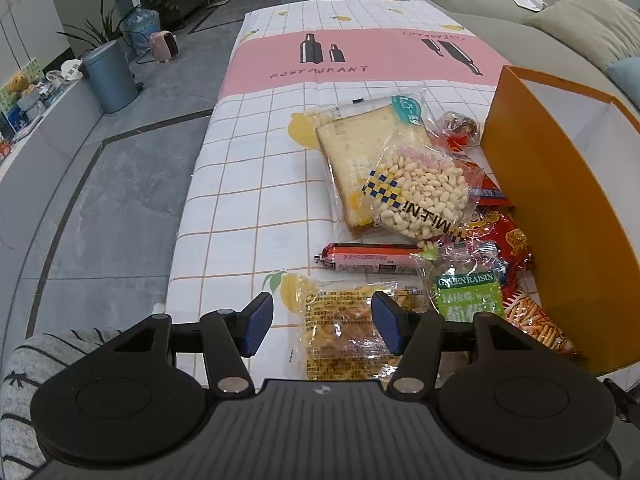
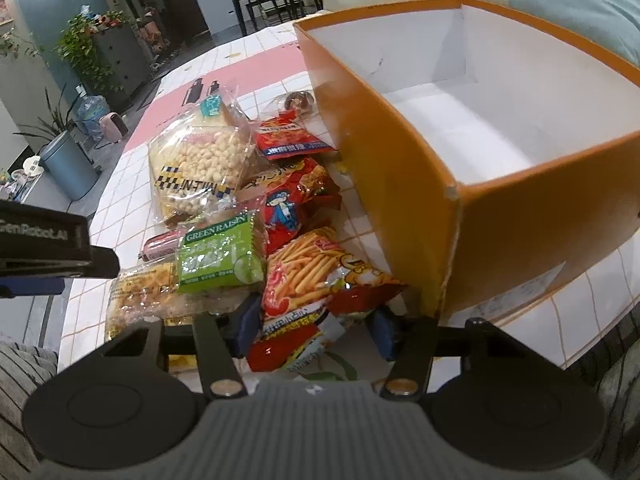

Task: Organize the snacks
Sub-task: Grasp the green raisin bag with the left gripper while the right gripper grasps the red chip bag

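A heap of snack packets lies on the checked tablecloth (image 1: 248,184) beside an orange box (image 1: 560,200), whose white inside (image 2: 460,128) holds nothing. My left gripper (image 1: 324,324) stands open just above a clear packet of yellow snacks (image 1: 344,320). The packet shows between the blue pads (image 1: 258,320), which do not press on it. My right gripper (image 2: 316,332) is shut on the near end of a red fries packet (image 2: 312,276), which bunches up between the pads. A green raisin pack (image 2: 218,256), a bag of white puffs (image 2: 200,160) and a red sausage (image 1: 368,258) lie close by.
Packed sliced bread (image 1: 352,140) lies under the puff bag, with more red packets (image 2: 296,200) against the box wall. A sofa (image 1: 500,4) runs behind the table. The floor drops off at the left edge, where a blue bin (image 1: 110,76) and plants stand.
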Demonstrator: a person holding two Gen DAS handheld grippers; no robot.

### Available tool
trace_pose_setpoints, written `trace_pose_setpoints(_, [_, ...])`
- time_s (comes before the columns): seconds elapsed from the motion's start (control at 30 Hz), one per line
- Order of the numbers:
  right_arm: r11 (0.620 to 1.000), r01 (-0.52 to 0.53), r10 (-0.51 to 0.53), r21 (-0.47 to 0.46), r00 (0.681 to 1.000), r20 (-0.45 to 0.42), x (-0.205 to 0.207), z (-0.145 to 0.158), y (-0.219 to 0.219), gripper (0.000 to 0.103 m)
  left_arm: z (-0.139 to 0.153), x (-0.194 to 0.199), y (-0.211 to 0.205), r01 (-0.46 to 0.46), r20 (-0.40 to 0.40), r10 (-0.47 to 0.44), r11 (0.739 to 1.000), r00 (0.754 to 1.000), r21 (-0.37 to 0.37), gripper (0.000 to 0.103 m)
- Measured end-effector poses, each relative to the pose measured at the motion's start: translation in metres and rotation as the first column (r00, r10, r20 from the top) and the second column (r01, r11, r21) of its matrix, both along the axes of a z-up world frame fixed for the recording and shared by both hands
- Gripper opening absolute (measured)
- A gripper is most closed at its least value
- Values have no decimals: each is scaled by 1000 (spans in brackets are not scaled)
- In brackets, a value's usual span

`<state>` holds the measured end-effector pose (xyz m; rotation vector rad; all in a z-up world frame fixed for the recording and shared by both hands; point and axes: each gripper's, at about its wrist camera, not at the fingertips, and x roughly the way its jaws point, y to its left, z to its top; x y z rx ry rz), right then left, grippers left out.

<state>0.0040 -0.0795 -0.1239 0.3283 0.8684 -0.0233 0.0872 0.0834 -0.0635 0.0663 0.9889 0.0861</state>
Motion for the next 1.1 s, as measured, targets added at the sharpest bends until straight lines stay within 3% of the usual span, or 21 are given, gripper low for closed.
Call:
trace_pose_setpoints(0.3, [1000, -17, 17, 7, 1000, -22, 1, 3, -3, 54, 1, -2, 7, -22, -2, 22, 1000, 1000, -1, 67])
trace_pose_setpoints(0.53, [998, -17, 20, 61, 998, -57, 4, -4, -11, 65, 2, -4, 9, -19, 4, 19, 1000, 1000, -5, 67])
trace_pose_setpoints(0.57, [998, -17, 20, 59, 998, -55, 3, -4, -11, 64, 3, -4, 10, -18, 5, 18, 1000, 1000, -7, 67])
trace_pose_setpoints(0.6, [998, -19, 22, 52, 999, -48, 2, -4, -10, 55, 3, -5, 10, -18, 6, 18, 1000, 1000, -9, 67])
trace_pose_setpoints(0.67, [999, -31, 31, 27, 999, -15, -2, -3, -8, 52, 5, -6, 11, -16, 9, 16, 1000, 1000, -14, 67])
trace_pose_setpoints(0.83, [997, -69, 70, -28, 996, 51, -12, 8, -4, 51, 9, -9, 13, -9, 18, 9, 1000, 1000, -27, 67])
trace_pose_setpoints(1.1, [997, -74, 74, -8, 997, 35, -13, 10, -9, 50, 10, -9, 14, 10, 21, -9, 999, 1000, -42, 67])
